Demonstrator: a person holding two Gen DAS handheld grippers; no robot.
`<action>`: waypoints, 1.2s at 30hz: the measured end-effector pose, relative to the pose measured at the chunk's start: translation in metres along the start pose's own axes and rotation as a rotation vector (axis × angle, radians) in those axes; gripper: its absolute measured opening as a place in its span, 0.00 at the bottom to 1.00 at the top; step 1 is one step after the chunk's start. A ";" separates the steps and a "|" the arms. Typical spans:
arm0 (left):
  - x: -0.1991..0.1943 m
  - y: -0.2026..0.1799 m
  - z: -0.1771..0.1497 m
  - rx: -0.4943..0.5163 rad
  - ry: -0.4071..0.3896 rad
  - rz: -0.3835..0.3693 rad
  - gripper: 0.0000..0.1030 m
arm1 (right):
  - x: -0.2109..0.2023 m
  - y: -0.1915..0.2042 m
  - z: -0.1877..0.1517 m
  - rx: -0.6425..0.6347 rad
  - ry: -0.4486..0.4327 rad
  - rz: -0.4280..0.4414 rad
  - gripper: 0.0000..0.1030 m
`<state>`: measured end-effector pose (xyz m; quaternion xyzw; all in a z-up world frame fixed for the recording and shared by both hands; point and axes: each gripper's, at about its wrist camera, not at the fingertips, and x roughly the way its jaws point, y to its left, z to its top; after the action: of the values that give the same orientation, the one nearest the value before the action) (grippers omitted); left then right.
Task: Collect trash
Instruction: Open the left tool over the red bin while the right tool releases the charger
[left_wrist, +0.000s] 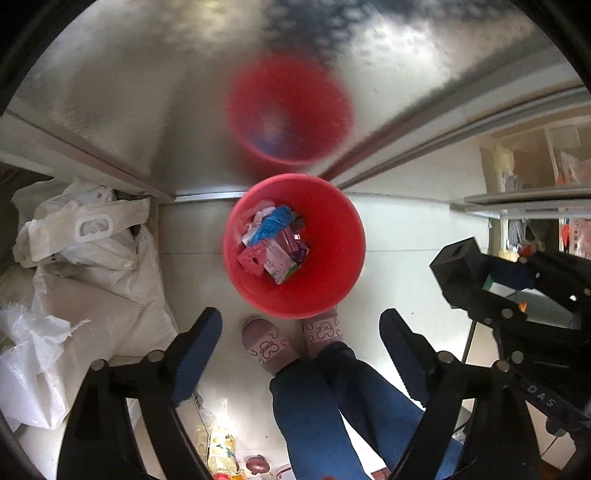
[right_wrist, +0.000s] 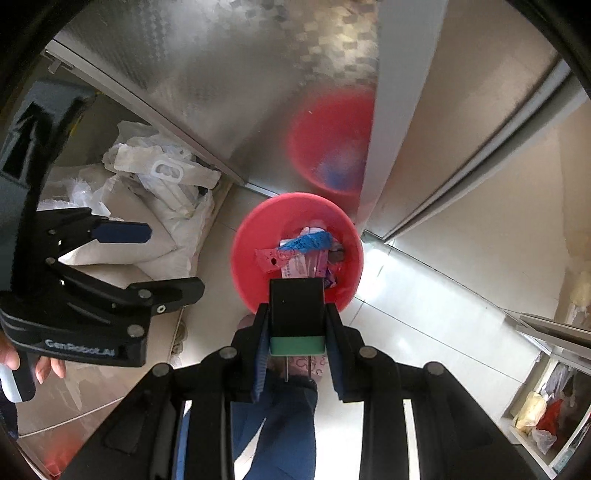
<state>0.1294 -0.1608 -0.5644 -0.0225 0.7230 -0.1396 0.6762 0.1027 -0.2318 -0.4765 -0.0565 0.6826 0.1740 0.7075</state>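
a red bin (left_wrist: 325, 288) is seen on the pale tiled floor (left_wrist: 406, 236), set against the foot of a brushed metal cabinet (left_wrist: 147, 92) in whose face a blurred red reflection of it is shown. the bin is partly filled with trash (left_wrist: 273, 243): a crumpled blue wrapper, pink and white packets and a green-edged carton are heaped in its bottom.

the left claw (left_wrist: 301, 328) is held above the near rim of the bin, pointed steeply down. its jaws are spread wide and nothing is gripped between them; only the floor, two pink slippers (left_wrist: 269, 347) and blue trouser legs are seen through the gap. in the right wrist view the same claw (right_wrist: 175, 260) is seen at the left, with part of a hand (right_wrist: 44, 365) below it.

the right claw (right_wrist: 297, 325) is pointed straight down over the near edge of the bin (right_wrist: 243, 266). its jaws are closed narrowly on a black box (right_wrist: 295, 306) with a green band at its lower end, and both blue pads are pressed against the box's sides. in the left wrist view the box (left_wrist: 461, 258) and the right claw are seen at the right edge, beside the bin.

white sacks and bags (left_wrist: 96, 266) are piled on the floor to the left of the bin.
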 end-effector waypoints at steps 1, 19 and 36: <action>-0.002 0.003 -0.001 -0.007 -0.004 0.004 0.85 | 0.002 0.001 0.001 0.000 0.000 0.005 0.25; 0.006 0.059 -0.019 -0.071 -0.018 0.054 0.89 | 0.040 0.036 0.018 -0.081 0.021 -0.039 0.25; -0.045 0.049 -0.031 -0.057 -0.093 0.029 0.89 | -0.018 0.044 0.012 -0.069 -0.036 -0.060 0.73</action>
<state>0.1101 -0.0983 -0.5305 -0.0378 0.6946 -0.1078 0.7102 0.0995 -0.1895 -0.4513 -0.0983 0.6612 0.1770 0.7224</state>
